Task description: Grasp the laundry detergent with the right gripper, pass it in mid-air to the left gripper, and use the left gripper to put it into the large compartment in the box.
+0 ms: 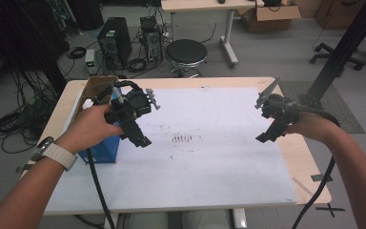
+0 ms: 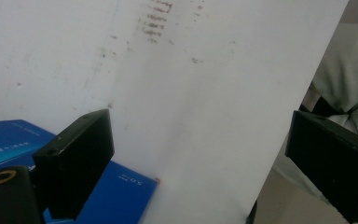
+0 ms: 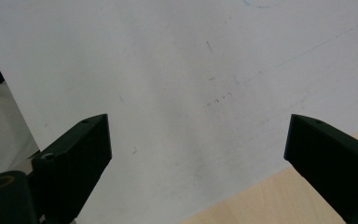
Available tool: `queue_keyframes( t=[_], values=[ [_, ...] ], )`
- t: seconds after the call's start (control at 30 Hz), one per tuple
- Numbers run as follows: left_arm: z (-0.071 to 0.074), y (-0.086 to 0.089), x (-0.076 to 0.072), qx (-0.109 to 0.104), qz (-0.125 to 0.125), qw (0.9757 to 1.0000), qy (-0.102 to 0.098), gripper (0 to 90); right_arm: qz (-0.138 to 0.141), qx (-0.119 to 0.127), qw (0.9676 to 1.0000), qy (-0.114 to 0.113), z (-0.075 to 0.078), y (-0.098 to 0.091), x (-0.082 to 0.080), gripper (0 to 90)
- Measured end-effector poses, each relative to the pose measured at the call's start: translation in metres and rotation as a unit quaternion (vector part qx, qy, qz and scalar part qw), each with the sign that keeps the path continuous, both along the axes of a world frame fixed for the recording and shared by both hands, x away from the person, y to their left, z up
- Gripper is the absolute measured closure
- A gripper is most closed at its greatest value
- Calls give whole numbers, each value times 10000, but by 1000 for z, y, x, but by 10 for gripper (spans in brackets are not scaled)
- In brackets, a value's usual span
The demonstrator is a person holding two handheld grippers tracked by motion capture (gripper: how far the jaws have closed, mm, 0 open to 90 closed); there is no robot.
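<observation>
My left gripper [image 1: 140, 138] hovers over the left part of the white sheet [image 1: 205, 162], held in a hand with a watch on the wrist. Its jaws stand wide apart with nothing between them [image 2: 200, 128]. A blue box [image 1: 100, 151] lies on the table just below that hand; in the left gripper view the blue box [image 2: 121, 191] sits under the left jaw. My right gripper [image 1: 267, 133] hangs above the sheet's right edge, open and holding nothing [image 3: 198, 126]. Beneath it are the white sheet [image 3: 191, 70] and bare wood [image 3: 261, 200].
An open cardboard box [image 1: 95, 88] stands at the table's back left corner. Brown marks [image 1: 183, 138] dot the sheet's middle. Beyond the table are a black stool [image 1: 186, 52], a computer tower [image 1: 114, 40] and floor cables. A black frame post [image 1: 343, 47] rises at the right.
</observation>
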State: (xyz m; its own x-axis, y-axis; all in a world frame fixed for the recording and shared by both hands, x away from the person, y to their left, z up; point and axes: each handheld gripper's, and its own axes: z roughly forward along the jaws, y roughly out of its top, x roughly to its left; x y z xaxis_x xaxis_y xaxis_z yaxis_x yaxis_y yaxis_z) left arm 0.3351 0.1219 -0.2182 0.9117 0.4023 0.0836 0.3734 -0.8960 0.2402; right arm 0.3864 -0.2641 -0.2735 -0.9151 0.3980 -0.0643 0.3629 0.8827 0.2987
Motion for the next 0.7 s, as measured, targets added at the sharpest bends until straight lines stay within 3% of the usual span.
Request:
queue_keyframes(
  t=[0.7],
  values=[
    [3,1,1,-105,90,9999,-84,84,13,9,10000,-7,-2,1,0,72]
  ],
)
